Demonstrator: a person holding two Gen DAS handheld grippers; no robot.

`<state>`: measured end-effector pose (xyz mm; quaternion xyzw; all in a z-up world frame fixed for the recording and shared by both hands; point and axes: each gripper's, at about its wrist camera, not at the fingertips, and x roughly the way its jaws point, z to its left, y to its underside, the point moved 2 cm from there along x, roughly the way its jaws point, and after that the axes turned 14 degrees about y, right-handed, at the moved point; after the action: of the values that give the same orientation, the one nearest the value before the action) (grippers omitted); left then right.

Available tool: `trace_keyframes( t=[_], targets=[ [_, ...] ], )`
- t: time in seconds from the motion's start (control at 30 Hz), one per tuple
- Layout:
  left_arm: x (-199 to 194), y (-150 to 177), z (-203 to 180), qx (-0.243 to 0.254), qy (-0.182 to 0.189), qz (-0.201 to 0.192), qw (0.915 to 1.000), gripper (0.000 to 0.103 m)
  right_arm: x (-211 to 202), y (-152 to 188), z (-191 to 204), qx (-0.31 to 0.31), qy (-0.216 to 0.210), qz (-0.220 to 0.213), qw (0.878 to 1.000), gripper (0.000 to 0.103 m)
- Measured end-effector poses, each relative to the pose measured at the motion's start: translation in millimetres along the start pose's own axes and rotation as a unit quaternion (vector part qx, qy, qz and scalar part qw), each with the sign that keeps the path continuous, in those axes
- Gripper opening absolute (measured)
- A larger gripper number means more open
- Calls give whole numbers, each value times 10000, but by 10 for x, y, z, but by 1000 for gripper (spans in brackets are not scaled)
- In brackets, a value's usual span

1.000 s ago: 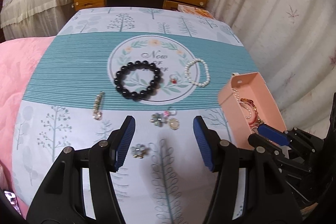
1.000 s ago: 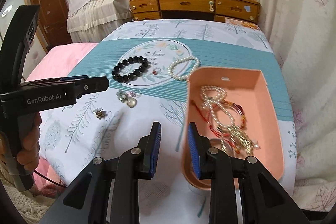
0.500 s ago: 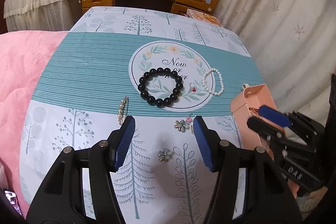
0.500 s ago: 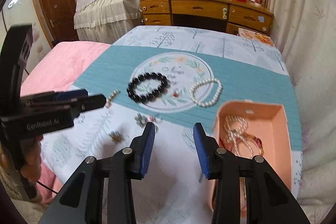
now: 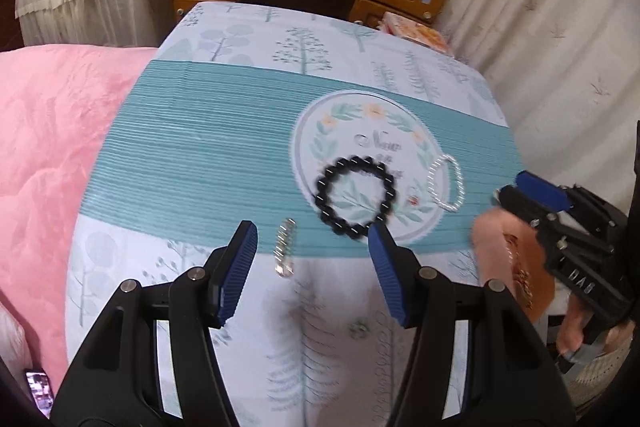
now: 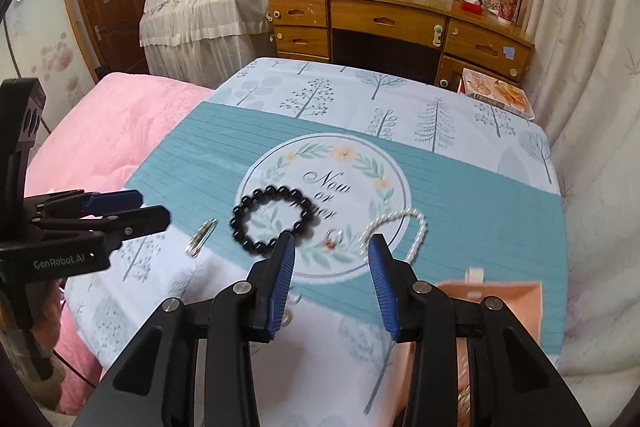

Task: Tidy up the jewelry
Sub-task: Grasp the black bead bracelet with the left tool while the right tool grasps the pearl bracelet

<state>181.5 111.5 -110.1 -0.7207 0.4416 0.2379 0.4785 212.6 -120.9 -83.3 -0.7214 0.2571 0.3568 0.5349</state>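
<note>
L gripper [image 5: 312,263]: black frame, ribbed blue pads, jaws spread wide, nothing between them; lower centre of L wrist view. R gripper [image 6: 332,279]: same build, jaws also apart and empty; lower centre of R wrist view.

Tablecloth [image 6: 460,195]: smooth printed fabric, teal striped band w/ round floral medallion, pale tree print either side.

Jewelry on cloth:
- Black bead bracelet [image 6: 274,223]: glossy round beads in a ring, on lower left of medallion, frame centre.
- Pearl bracelet [image 6: 394,231]: small white beads, oval loop, on medallion's right edge, apart from black one.
- Ring [image 6: 334,239] w/ red stone: between the two bracelets.
- Slim metallic clip-like piece [image 6: 202,237]: left of black bracelet; type unclear.
- Small flower-shaped piece [image 5: 358,330]: blurred, lower centre of L view.

Pink box [image 6: 508,301]: matte, rectangular, open top, lower right of R view; holds chains, partly hidden by gripper frame.

Pink quilt [image 6: 116,143]: soft, left side
</note>
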Motion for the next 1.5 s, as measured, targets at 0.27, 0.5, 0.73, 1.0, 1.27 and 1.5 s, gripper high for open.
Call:
trace_keyframes(
  t=[0.27,0.5,0.73,1.0,1.27,1.5],
  targets=[
    [387,-364,446,-283,-124,631,9975,55,577,-479,-460,730,-262,678,9947,39],
    [860,-409,503,-173,-194,1214,9923,55,1287,-518,-696,1019,-204,1534,9827,39],
    [1233,-423,301,103,-197,1470,9889,55,1614,-304,-812,1041,8,2082,9725,39],
    [1469,-435,139,413,-474,1547,9860,54,1764,-166,-699,580,301,2128,9749,19],
    [1457,-440,73,498,-757,1320,9871,12,1650,-97,-637,527,309,1865,9806,8],
    [1067,-476,-119,471,-597,789,9940,12,1144,-130,-745,944,26,1244,9877,7]
  ],
)
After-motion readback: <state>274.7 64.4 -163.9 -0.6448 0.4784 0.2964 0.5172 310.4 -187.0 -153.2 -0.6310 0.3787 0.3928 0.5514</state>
